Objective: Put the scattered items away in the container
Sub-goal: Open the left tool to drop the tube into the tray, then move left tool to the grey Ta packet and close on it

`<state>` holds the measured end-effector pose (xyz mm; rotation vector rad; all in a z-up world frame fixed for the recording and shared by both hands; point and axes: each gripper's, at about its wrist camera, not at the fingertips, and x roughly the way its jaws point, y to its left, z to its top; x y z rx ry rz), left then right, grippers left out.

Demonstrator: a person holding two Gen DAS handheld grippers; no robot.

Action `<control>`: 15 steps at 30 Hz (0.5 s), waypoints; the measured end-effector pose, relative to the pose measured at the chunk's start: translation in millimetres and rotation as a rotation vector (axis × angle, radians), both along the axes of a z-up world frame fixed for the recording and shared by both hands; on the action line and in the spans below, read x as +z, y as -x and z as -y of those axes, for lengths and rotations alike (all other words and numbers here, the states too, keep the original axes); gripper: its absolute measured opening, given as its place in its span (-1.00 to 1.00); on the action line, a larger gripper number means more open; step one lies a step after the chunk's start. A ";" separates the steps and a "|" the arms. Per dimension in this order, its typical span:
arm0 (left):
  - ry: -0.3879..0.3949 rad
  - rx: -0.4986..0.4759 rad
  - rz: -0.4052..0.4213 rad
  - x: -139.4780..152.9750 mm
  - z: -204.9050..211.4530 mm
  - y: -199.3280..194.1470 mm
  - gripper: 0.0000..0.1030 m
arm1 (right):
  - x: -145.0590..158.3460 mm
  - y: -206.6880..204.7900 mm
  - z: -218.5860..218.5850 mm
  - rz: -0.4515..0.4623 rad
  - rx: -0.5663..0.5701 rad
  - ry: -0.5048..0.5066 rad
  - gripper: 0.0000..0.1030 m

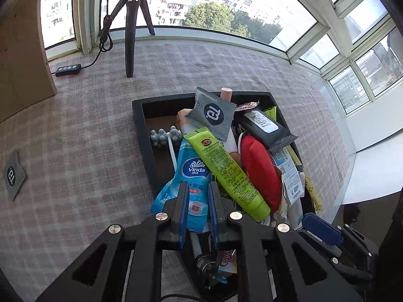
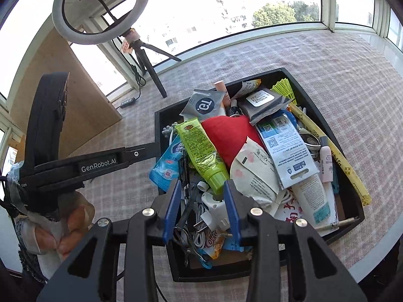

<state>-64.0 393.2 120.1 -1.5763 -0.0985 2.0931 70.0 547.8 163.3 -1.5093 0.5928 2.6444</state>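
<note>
Over the crammed black tray (image 2: 325, 115), both tools, left (image 1: 199, 196) and right (image 2: 202, 196), hung unclenched, gripping nothing; one grey sachet (image 1: 13, 173) lay stray on the roomy tabletop (image 1: 88, 125), well left.

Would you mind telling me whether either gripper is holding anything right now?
Neither: the left gripper and right gripper stand open above the tray.

Black square tray (image 2: 325, 115) on checked counter cloth, heaped full: blue Vinda wipes pack (image 1: 187, 183) overhanging near rim, green tube (image 1: 226, 171) slanted across pile, red pouch (image 2: 226, 136) at middle, grey sachet (image 1: 214, 114) propped upright. Second grey sachet (image 1: 13, 173) lies flat on cloth, well apart from tray.
</note>
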 end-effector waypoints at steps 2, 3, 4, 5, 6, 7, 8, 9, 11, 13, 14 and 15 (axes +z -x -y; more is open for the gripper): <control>0.024 0.043 -0.015 -1.4 26.9 4.9 -0.41 | 2.8 13.0 14.9 -0.008 0.046 -0.023 -0.25; 0.037 0.068 -0.022 -3.2 40.8 8.5 -0.27 | 3.7 18.6 21.9 -0.010 0.068 -0.030 -0.24; 0.052 0.098 -0.027 -5.5 55.4 12.8 -0.24 | 4.0 24.9 30.2 -0.010 0.092 -0.035 -0.23; 0.069 0.133 -0.031 -8.3 70.7 17.3 -0.23 | 4.0 30.6 37.1 -0.007 0.112 -0.040 -0.22; 0.086 0.168 -0.033 -11.3 87.7 21.9 -0.22 | 3.5 37.7 45.1 -0.004 0.131 -0.047 -0.21; 0.106 0.203 -0.033 -14.6 104.6 27.0 -0.20 | 3.1 43.9 53.8 -0.003 0.151 -0.056 -0.19; 0.122 0.241 -0.028 -18.4 121.1 32.1 -0.16 | 2.6 49.8 62.4 -0.004 0.169 -0.067 -0.19; 0.131 0.281 -0.021 -22.9 138.0 37.6 -0.13 | 2.7 53.7 70.0 -0.004 0.185 -0.079 -0.16; 0.147 0.350 -0.004 -31.9 169.8 48.2 -0.09 | 1.0 59.0 88.5 0.003 0.218 -0.109 -0.03; 0.154 0.412 0.023 -41.3 199.6 58.1 -0.06 | -1.9 61.7 104.6 0.007 0.244 -0.131 0.09; 0.151 0.440 0.039 -46.0 212.9 62.8 -0.02 | -3.1 61.1 110.7 0.012 0.254 -0.138 0.10; 0.152 0.467 0.054 -50.7 224.0 67.3 -0.01 | -5.6 61.2 115.6 0.018 0.260 -0.141 0.11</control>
